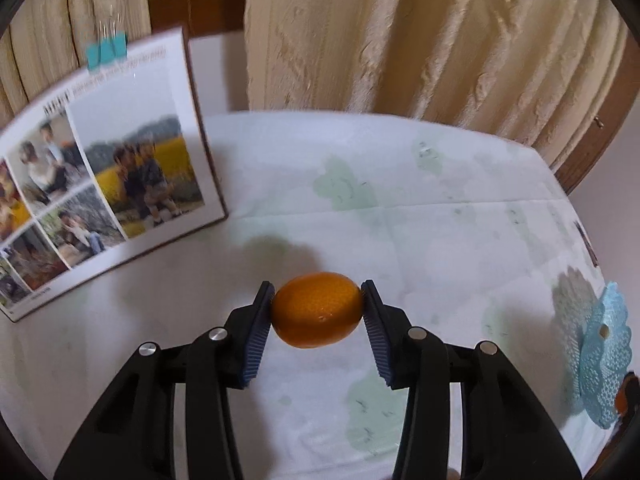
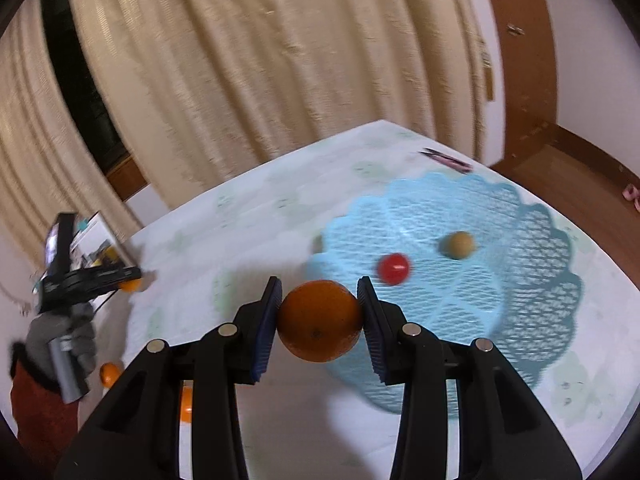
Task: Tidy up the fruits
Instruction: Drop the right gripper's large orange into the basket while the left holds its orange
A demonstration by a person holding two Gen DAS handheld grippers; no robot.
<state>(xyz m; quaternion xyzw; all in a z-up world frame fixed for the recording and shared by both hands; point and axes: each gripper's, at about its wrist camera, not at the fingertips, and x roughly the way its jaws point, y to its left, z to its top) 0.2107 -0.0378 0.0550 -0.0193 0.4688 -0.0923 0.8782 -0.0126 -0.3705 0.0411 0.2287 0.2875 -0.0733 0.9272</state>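
My left gripper is shut on an orange mandarin, held above the white tablecloth. In the right wrist view, my right gripper is shut on a second orange, just at the near left rim of the light blue lattice basket. A small red fruit and a tan round fruit lie inside that basket. The left gripper also appears at the far left of this view, with its mandarin. Two more oranges lie on the cloth at lower left. The basket's edge shows at right in the left wrist view.
A photo board with teal clips leans at the table's back left. Beige curtains hang behind the table. A pink and dark clip-like object lies beyond the basket. A grey and red sleeve is at the left.
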